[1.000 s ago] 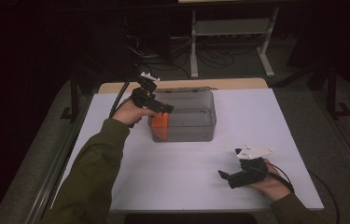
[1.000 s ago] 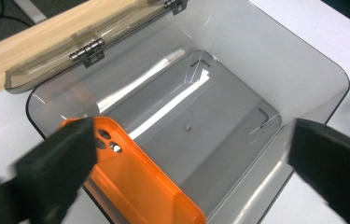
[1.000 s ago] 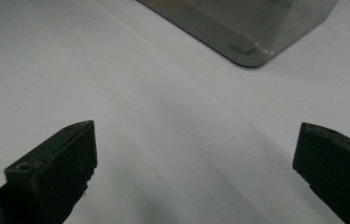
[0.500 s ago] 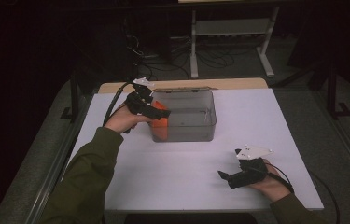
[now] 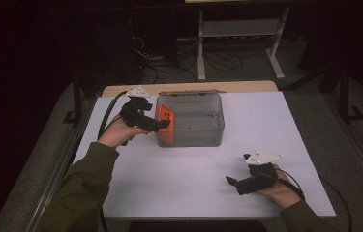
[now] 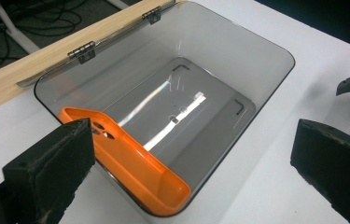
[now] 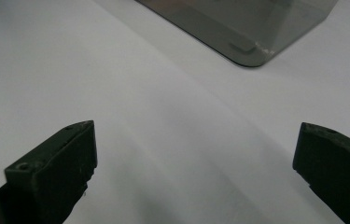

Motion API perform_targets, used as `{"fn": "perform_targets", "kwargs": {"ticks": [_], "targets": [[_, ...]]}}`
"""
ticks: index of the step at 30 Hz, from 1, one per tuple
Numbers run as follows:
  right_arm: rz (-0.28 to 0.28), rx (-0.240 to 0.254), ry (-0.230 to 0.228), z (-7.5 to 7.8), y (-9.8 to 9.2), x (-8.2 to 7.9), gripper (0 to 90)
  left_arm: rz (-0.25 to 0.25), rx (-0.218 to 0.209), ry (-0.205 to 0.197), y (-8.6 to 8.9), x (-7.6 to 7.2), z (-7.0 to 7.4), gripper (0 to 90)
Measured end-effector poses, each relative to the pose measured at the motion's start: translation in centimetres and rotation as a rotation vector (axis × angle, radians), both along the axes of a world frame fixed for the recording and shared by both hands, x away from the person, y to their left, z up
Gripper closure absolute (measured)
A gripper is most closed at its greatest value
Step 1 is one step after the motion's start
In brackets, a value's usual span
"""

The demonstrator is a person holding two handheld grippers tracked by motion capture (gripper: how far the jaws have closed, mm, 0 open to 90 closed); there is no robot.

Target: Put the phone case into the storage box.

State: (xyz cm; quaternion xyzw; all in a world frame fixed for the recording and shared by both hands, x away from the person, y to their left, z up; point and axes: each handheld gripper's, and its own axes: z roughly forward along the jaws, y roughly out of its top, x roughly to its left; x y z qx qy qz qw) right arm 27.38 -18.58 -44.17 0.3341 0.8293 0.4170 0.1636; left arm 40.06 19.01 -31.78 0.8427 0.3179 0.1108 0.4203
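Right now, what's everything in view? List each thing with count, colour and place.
bin: 1, clear grey, table's far middle, lid open.
case: 1, orange, inside the bin, leaning on its left wall.
table: 1, white top, wooden strip at the far edge.
stand: 1, white, on the floor behind the table.
cables: several, dark, on the floor behind.
left gripper: 1, black, open, at the bin's left rim.
right gripper: 1, black, open, near right.

I'm seeing an orange case (image 6: 130, 165), plain, no print. The bin (image 6: 261, 56) is showing smoky translucent grey, with a pale glare streak across its floor. The table (image 5: 266, 121) is reading flat white, with a light wood strip (image 6: 32, 60) at the far edge. Both grippers' jaws are looking matte black. Sleeve (image 5: 80, 193) is olive green.
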Motion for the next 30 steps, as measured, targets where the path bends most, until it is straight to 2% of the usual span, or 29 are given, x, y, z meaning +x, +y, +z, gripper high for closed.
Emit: {"fn": "perform_targets", "kwargs": {"ticks": [10,19,30], "targets": [[-0.005,0.002,-0.001,0.0,0.0,0.0,0.0,-0.007,-0.002,-0.022,0.8,-1.3,-0.9,0.0],[-0.007,0.000,0.002,-0.1,0.0,0.0,0.0,0.002,-0.011,-0.023,2.0,-2.4,-1.9,0.0],[-0.007,-0.003,0.002,-0.1,0.0,0.1,0.0,0.008,-0.011,-0.047,3.4,-4.2,-3.7,0.0]]}}
